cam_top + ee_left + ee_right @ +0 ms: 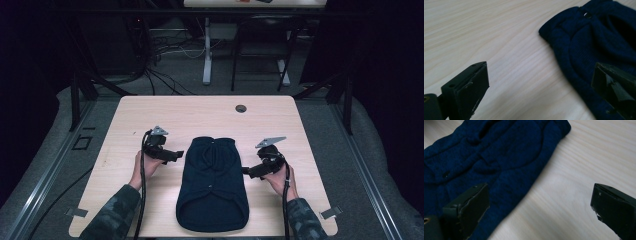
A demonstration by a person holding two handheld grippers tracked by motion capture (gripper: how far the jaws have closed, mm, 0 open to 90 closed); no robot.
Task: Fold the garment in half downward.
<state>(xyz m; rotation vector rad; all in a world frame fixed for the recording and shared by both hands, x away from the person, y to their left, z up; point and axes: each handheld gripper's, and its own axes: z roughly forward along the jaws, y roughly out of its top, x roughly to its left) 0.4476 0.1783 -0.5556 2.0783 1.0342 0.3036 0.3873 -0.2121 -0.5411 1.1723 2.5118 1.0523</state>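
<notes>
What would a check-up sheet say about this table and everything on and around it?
Surface: pale wooden table, with a round hole near the far edge.
Job's things: dark blue knitted garment lying flat at the middle, its wider end toward the person.
Clutter: nothing seen.
Grippers: left gripper open beside the garment's left edge; right gripper open beside its right edge; neither holds anything.
Cables: one black cable trails from the left gripper, another from the right.
Surroundings: grey floor, loose wires and a second table's legs beyond.
</notes>
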